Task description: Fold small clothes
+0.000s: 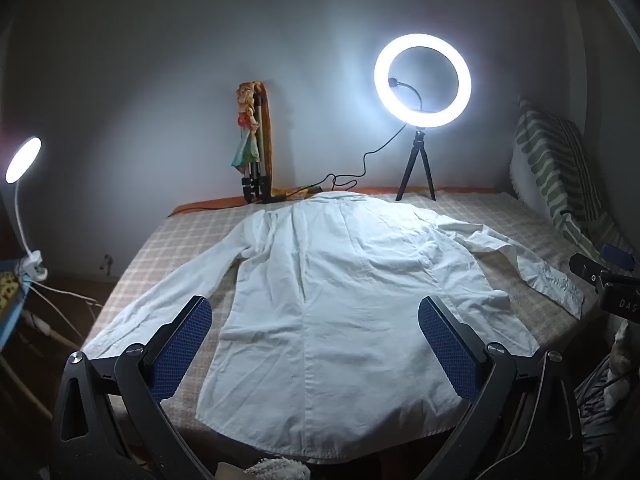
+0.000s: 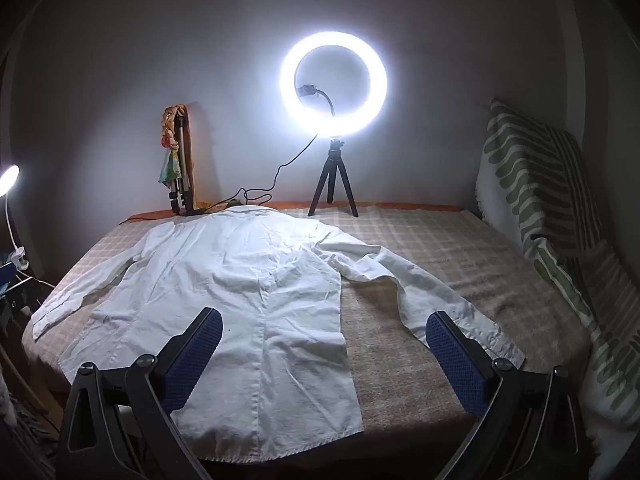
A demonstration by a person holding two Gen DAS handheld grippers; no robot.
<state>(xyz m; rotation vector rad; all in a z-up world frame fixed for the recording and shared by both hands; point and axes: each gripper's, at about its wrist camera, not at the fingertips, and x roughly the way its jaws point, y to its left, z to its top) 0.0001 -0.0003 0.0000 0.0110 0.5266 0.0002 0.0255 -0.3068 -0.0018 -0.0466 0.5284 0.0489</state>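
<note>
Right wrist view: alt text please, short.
A white long-sleeved shirt lies spread flat, collar away, on a checked bed cover, with the open right gripper hovering above its near hem. A lit ring light on a small tripod stands behind by the wall.

Grey wall, glowing ring light, checked bed

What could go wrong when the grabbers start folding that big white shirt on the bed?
The white shirt has long sleeves spread far out, and its hem hangs over the bed's near edge, so a tug might pull it off the checked blanket. The ring light stands on a small tripod right behind the collar; a swung sleeve could tip it. Both the left gripper and the right gripper are open, holding nothing yet.
</note>
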